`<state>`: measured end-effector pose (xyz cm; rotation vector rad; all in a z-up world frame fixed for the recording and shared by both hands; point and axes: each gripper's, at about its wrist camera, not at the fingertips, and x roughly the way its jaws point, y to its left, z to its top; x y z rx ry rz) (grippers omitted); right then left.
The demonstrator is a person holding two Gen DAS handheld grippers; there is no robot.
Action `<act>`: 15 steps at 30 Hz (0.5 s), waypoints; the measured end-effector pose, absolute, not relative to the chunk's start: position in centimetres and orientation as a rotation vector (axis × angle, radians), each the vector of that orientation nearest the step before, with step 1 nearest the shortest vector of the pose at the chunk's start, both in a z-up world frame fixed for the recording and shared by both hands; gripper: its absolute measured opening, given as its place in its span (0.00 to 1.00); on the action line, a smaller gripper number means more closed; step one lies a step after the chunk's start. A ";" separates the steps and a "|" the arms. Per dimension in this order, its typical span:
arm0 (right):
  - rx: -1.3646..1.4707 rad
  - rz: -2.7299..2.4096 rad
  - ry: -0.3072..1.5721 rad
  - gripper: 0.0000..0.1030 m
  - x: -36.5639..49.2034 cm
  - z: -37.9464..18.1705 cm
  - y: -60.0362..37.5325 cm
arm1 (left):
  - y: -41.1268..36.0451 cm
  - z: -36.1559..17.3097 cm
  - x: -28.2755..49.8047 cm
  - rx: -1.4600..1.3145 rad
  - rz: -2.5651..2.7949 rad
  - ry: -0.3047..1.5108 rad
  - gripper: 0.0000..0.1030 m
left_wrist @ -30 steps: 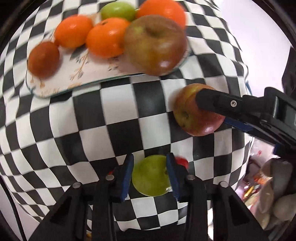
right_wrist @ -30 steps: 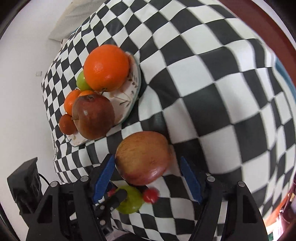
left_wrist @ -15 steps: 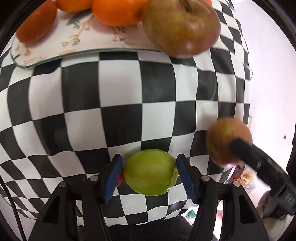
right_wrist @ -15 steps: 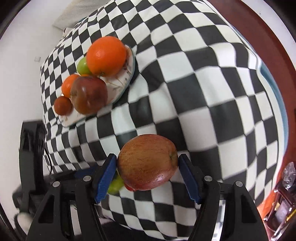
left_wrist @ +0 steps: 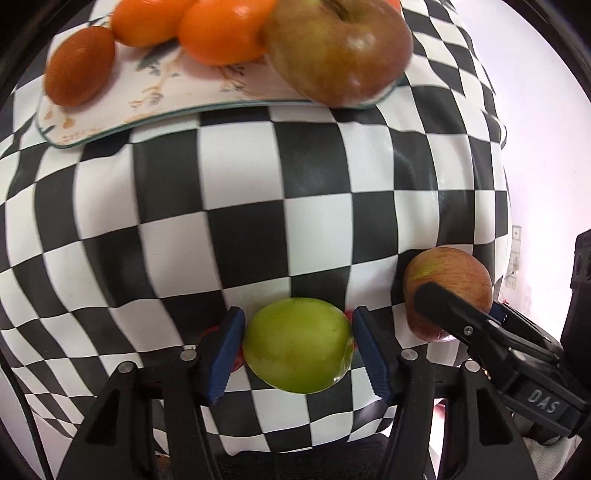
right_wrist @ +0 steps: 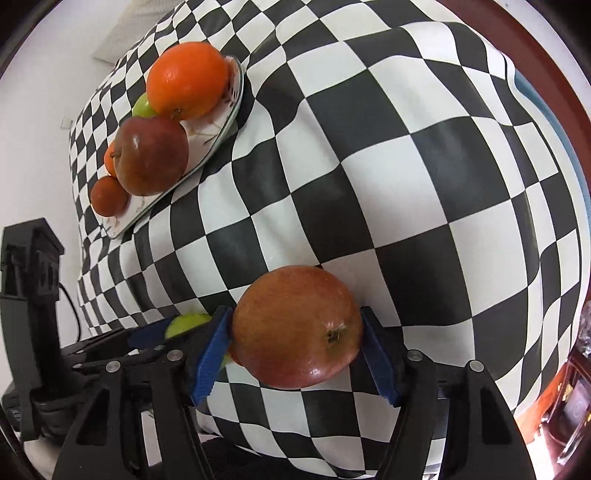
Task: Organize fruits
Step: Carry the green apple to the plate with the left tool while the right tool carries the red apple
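Observation:
My left gripper (left_wrist: 298, 345) is shut on a green apple (left_wrist: 298, 345) and holds it above the checkered cloth. My right gripper (right_wrist: 297, 328) is shut on a red apple (right_wrist: 297, 328), which also shows in the left wrist view (left_wrist: 452, 277) to the right of the green apple. A floral plate (left_wrist: 192, 88) at the far side holds a dark red apple (left_wrist: 338, 48), oranges (left_wrist: 221, 33) and a small brown-red fruit (left_wrist: 79, 66). In the right wrist view the plate (right_wrist: 221, 122) is at upper left, with a big orange (right_wrist: 186, 79) on it.
A black and white checkered cloth (left_wrist: 258, 206) covers the table. Its right edge drops off beside a white wall (left_wrist: 535, 147). Small red fruits peek out beneath the green apple (left_wrist: 349, 315). The left gripper's body (right_wrist: 37, 295) is at the left of the right wrist view.
Both grippers have lifted and pulled back with their apples. The plate has shifted in view; the right gripper's apple now sits closer beside the green one.

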<state>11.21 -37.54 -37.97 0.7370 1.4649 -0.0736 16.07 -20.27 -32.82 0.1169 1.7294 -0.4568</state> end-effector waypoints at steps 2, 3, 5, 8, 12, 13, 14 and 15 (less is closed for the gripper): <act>0.699 -0.080 1.452 0.68 11.4 -37.6 -36.9 | -19.8 -32.3 16.1 0.119 -0.450 1.711 0.56; 0.688 -0.082 1.448 0.68 11.4 -37.4 -36.7 | -19.6 -31.9 16.1 0.116 -0.448 1.702 0.56; 0.690 -0.082 1.438 0.68 11.5 -37.2 -36.4 | -18.8 -31.0 16.5 0.104 -0.449 1.685 0.56; 0.690 -0.076 1.421 0.68 11.8 -36.5 -36.0 | -17.7 -29.5 17.1 0.077 -0.452 1.663 0.54; 0.686 -0.036 1.381 0.68 12.4 -34.5 -35.5 | -16.2 -28.0 17.7 0.060 -0.439 1.625 0.52; 0.685 -0.027 1.371 0.68 12.7 -34.0 -35.2 | -15.8 -27.9 18.0 0.055 -0.427 1.620 0.51; 0.685 -0.020 1.363 0.68 13.0 -33.7 -35.0 | -15.3 -27.9 18.4 0.050 -0.420 1.624 0.46; 0.684 -0.009 1.359 0.68 13.3 -33.3 -34.7 | -14.9 -27.7 18.8 0.031 -0.414 1.627 0.29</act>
